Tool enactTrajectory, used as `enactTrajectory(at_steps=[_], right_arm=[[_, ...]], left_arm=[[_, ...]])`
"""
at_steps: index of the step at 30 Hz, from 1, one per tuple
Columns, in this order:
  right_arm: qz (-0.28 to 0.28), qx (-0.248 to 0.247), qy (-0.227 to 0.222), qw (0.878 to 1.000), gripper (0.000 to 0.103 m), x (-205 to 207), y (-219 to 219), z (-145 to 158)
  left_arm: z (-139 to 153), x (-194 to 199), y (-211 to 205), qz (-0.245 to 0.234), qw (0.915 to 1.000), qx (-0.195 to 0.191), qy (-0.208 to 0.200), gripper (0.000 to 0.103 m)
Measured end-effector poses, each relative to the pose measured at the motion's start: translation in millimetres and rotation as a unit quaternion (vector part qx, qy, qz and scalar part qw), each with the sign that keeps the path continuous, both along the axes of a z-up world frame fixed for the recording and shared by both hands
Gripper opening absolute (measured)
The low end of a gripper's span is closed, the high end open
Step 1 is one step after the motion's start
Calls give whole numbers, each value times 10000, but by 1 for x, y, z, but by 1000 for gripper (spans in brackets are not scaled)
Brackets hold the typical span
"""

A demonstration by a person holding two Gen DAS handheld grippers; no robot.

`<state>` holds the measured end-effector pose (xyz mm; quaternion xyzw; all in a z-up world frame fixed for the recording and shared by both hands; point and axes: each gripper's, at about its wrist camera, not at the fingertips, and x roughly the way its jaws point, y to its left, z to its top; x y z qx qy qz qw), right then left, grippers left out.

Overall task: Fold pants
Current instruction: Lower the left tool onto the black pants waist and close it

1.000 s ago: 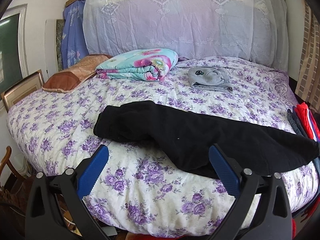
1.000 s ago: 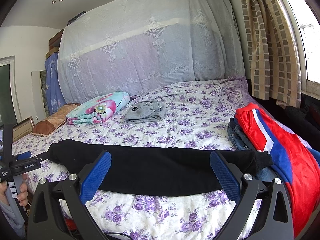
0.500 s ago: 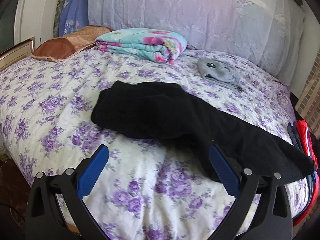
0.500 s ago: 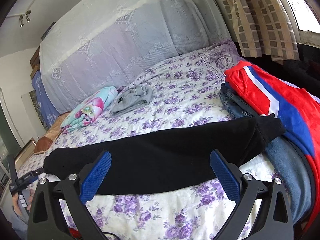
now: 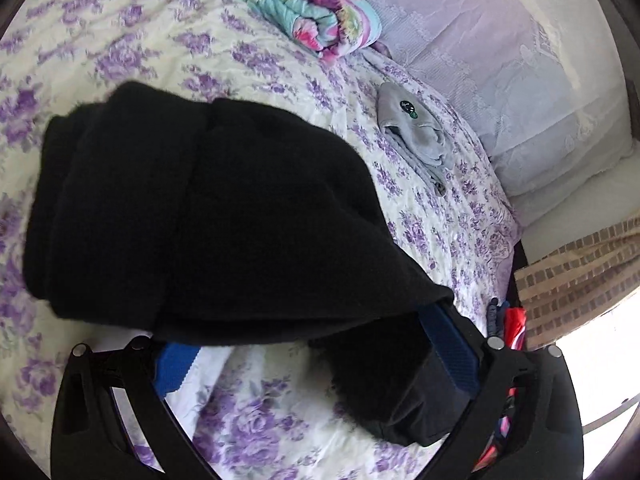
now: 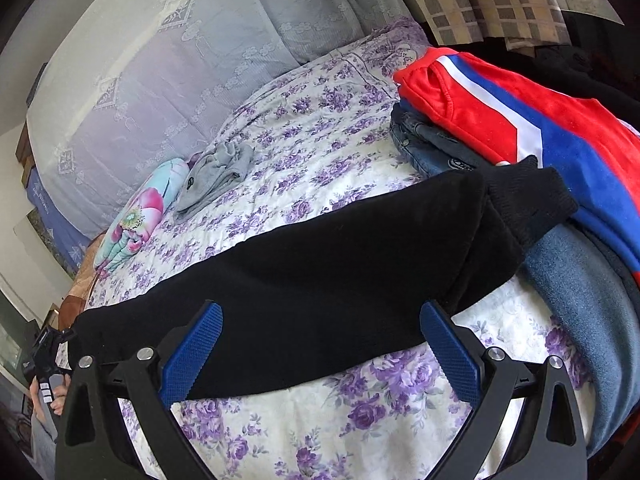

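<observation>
Presently: left gripper (image 5: 316, 354), jaws spread wide and clasping nothing, blue pads (image 5: 452, 348) close above the black pants (image 5: 208, 216); the left pad's tip is covered by the cloth's near edge, and whether either pad touches the fabric cannot be told. Right gripper (image 6: 320, 354), likewise spread and empty, poised over the pants' near edge. Pants: black, fleecy, lying lengthwise across the front of the floral bedspread (image 6: 320, 140); one end folded thick in layers under the left gripper, the ribbed cuff end (image 6: 532, 196) resting against a stack of folded clothes (image 6: 520, 120), red-blue garment uppermost, denim beneath, lower layers cut off at the frame. Seams hard to make out in the dark cloth. Farther back: grey garment (image 5: 416, 136), crumpled; rolled floral quilt (image 5: 304, 12), partly cropped; lace-covered headboard (image 6: 180, 80). A hand (image 6: 44, 392) at far left, mostly hidden.
</observation>
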<state>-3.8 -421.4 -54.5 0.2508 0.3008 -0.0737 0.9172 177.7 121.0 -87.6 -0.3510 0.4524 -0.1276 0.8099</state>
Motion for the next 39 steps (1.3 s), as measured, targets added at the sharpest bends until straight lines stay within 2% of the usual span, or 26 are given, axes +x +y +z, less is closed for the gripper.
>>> enactTrajectory(at_steps=[2, 6, 8, 11, 12, 14, 15, 16, 17, 19, 21, 22, 23, 24, 25, 26, 27, 28, 29, 30, 31, 33, 34, 36, 39], right_arm=[[28, -14, 50, 10000, 100, 2, 1, 0], [31, -27, 80, 10000, 100, 7, -2, 1], [80, 9, 108, 9999, 100, 14, -2, 0], [180, 105, 54, 9998, 100, 21, 2, 1], [212, 121, 19, 9997, 100, 21, 5, 1], [261, 100, -12, 9996, 100, 19, 9, 2], [273, 63, -8, 9996, 100, 18, 10, 2], [256, 12, -1, 9997, 100, 16, 10, 2], [218, -37, -11, 9998, 100, 14, 9, 3], [130, -58, -75, 9999, 100, 11, 5, 4], [72, -9, -147, 9999, 100, 9, 0, 5], [59, 13, -178, 9998, 100, 9, -2, 6], [56, 20, -210, 9998, 100, 8, -2, 6], [64, 10, -222, 9997, 100, 8, -2, 6], [78, -6, -210, 9997, 100, 9, -1, 4], [88, -14, -174, 9998, 100, 10, -1, 2], [102, -9, -126, 9999, 100, 11, -1, 0], [123, 4, -69, 9999, 100, 13, -1, -3], [137, 13, -19, 9999, 100, 15, -1, -4], [152, 11, 4, 9999, 100, 17, -1, -4], [165, -14, -1, 9999, 100, 18, 0, -3], [180, -86, -50, 9998, 100, 20, 2, 1], [188, -113, -79, 9997, 100, 21, 3, 3], [219, -137, -92, 9996, 100, 23, 5, 5], [267, -147, -105, 9995, 100, 23, 9, 6]], left_arm=[[0, -4, 6, 91, 9996, -273, 63, 98], [13, -25, 26, 417, 9974, -468, -351, 98], [9, -20, 29, 542, 9970, -528, -175, 98], [-4, -2, 23, 591, 9934, -970, 170, 98], [-8, 8, 19, 607, 9926, -1023, 262, 98], [-13, 21, 15, 813, 9921, -895, 341, 98], [-11, 28, 14, 851, 9930, -764, 285, 89], [-6, 33, 13, 846, 9947, -534, 226, 61], [0, 38, 15, 806, 9964, -203, 158, 52], [11, 46, 26, 638, 9979, 24, -78, 26], [31, 47, 31, 312, 9974, 356, -545, 20], [41, 43, 30, 90, 9939, 698, -851, 20], [48, 36, 25, -228, 9859, 1204, -1138, 21], [46, 31, 23, -472, 9768, 1651, -1281, 28], [37, 27, 24, -593, 9699, 2018, -1225, 39], [20, 25, 33, -463, 9710, 2179, -865, 49], [1, 22, 46, -228, 9778, 2039, -421, 57], [-9, 15, 57, -130, 9861, 1615, -369, 57], [-8, 2, 64, 8, 9877, 1451, -578, 57], [-1, -10, 66, 96, 9859, 1540, -642, 62], [7, -18, 66, 239, 9831, 1678, -699, 75], [28, -42, 70, 770, 9733, 1859, -1108, 92], [39, -56, 73, 937, 9693, 1847, -1328, 92], [60, -59, 73, 913, 9675, 1729, -1604, 93], [79, -30, 61, 561, 9695, 1796, -1570, 93]])
